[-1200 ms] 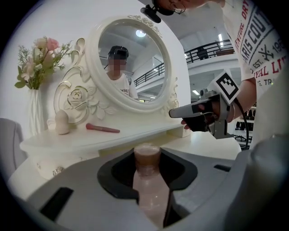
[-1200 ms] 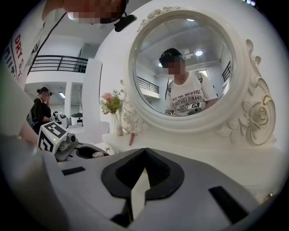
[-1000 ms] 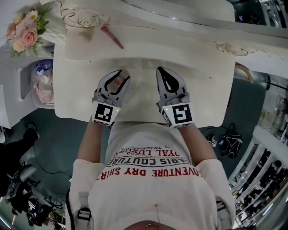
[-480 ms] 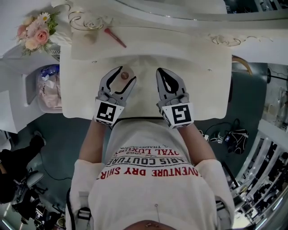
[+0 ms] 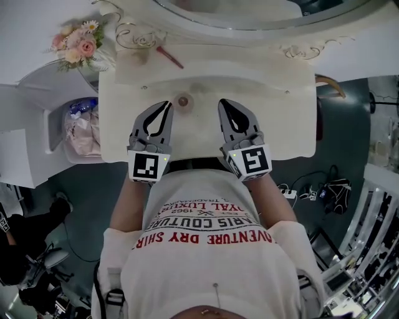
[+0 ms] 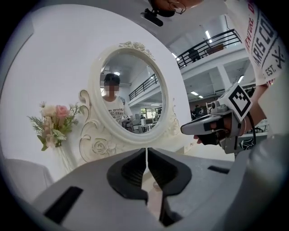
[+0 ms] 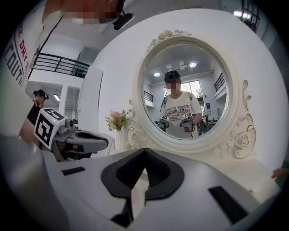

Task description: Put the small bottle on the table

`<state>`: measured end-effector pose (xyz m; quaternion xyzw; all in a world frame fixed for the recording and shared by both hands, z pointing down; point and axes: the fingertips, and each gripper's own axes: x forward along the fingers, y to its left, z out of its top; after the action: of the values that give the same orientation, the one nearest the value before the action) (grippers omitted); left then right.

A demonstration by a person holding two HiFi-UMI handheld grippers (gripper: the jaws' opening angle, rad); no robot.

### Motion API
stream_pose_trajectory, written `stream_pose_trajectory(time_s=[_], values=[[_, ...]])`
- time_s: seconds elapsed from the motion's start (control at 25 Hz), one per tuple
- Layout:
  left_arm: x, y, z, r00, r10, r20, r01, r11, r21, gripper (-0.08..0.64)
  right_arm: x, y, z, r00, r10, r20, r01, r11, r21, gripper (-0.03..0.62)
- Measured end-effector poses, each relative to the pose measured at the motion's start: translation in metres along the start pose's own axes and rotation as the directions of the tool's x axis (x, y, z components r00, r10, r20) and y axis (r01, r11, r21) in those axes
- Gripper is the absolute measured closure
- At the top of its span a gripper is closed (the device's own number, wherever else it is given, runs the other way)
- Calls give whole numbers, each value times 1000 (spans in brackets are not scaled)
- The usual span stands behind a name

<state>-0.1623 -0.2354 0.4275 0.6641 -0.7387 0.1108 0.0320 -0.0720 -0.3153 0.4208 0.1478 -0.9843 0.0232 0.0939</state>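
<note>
The small brownish bottle (image 5: 183, 99) stands on the cream dressing table (image 5: 274, 118), seen from above in the head view. My left gripper (image 5: 167, 104) lies just left of the bottle and a little nearer to me, apart from it. Its jaws are closing and nearly meet, with nothing between them. My right gripper (image 5: 222, 101) rests to the right of the bottle, shut and empty. The left gripper view shows the right gripper (image 6: 189, 129) at the right. The right gripper view shows the left gripper (image 7: 106, 143) at the left.
An oval mirror in a carved white frame (image 5: 249, 15) stands at the back of the table. A red stick (image 5: 169, 57) lies at the back left. Pink flowers (image 5: 78, 47) stand off the left corner, above a bin (image 5: 81, 128). Cables (image 5: 324, 190) lie on the floor at the right.
The left gripper held the bottle, opened around it, then drew back to the left and closed empty. The bottle stays standing on the table. The right gripper has hardly moved.
</note>
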Motion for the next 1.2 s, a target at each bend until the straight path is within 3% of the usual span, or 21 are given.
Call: stream_pose_trajectory(time_s=[0.32,0.6,1.2], values=[[-31,9,46,999,-25,46,27,999,-37,552,-15,20,41,997,1,71,1,1000,-23,594],[-55,30,64,997,10,74,-7,999,-44,552,-19,35,71,991,41,131,-35,998,-49,594],[-55,38,79,996,10,89,-6,999,-52,552,-16,38,77,992,44,115,-37,997,-64,594]])
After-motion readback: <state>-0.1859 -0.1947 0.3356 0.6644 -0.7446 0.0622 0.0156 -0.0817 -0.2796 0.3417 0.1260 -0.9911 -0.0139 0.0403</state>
